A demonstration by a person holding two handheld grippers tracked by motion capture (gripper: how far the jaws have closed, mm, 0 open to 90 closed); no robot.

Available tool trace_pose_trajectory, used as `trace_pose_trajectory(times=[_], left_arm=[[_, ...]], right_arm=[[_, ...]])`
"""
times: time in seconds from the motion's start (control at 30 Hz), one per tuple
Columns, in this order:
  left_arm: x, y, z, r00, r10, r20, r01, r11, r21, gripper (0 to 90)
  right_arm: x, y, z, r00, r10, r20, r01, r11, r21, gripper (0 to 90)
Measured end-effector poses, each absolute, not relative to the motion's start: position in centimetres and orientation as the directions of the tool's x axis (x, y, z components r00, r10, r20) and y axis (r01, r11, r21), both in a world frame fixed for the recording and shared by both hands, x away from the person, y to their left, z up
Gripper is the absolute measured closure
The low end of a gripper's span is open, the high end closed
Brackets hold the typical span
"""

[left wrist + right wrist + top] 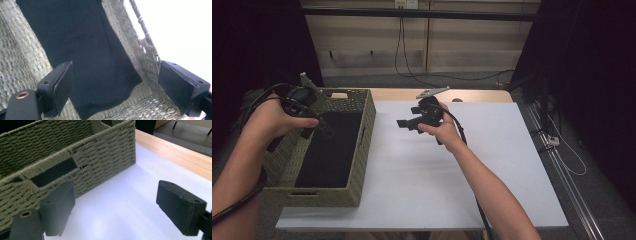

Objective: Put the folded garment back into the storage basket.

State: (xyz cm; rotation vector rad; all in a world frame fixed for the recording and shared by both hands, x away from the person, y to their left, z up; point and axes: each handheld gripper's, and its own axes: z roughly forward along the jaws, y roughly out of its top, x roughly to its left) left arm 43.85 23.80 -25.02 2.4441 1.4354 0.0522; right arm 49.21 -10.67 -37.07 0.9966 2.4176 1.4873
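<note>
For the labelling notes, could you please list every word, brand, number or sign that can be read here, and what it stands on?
None: no readable text shows on the woven basket, the black cloth inside it, the white table top, the left gripper or the right gripper.

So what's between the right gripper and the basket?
Nothing: in the high view, bare white table lies between the right gripper and the woven basket. Its jaws stand open, holding nothing.
</note>
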Motion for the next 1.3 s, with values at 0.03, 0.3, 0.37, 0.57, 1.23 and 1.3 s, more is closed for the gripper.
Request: trace_pose_trajectory(times=[0.03, 0.3, 0.37, 0.57, 1.23, 1.3], left_arm=[[43.9, 23.8, -25.1, 0.505, 0.853, -0.129, 0.844, -0.457, 0.28, 14.4], [44.0, 23.2, -25.6, 0.517, 0.845, -0.14, 0.828, -0.452, 0.331, 12.6], [43.9, 23.2, -25.7, 0.523, 0.84, -0.143, 0.82, -0.451, 0.352, 11.8], [43.7, 23.3, -26.0, 0.533, 0.833, -0.149, 0.779, -0.415, 0.47, 10.9], [42.4, 23.5, -27.7, 0.561, 0.807, -0.182, 0.689, -0.335, 0.642, 9.0], [42.2, 23.4, -27.8, 0.566, 0.804, -0.18, 0.682, -0.334, 0.65, 8.8]], right_arm=[[49.1, -10.9, -37.1, -0.772, 0.597, 0.218, 0.466, 0.299, 0.833, 14.0], [48.1, -12.6, -37.1, -0.765, 0.606, 0.217, 0.478, 0.307, 0.823, 13.3], [47.9, -13.0, -37.2, -0.764, 0.609, 0.214, 0.481, 0.316, 0.818, 12.9], [47.4, -13.9, -37.5, -0.764, 0.611, 0.209, 0.489, 0.336, 0.805, 12.9], [45.4, -16.8, -37.9, -0.746, 0.636, 0.194, 0.504, 0.351, 0.789, 12.9], [45.1, -17.0, -37.9, -0.744, 0.637, 0.201, 0.51, 0.348, 0.786, 12.9]])
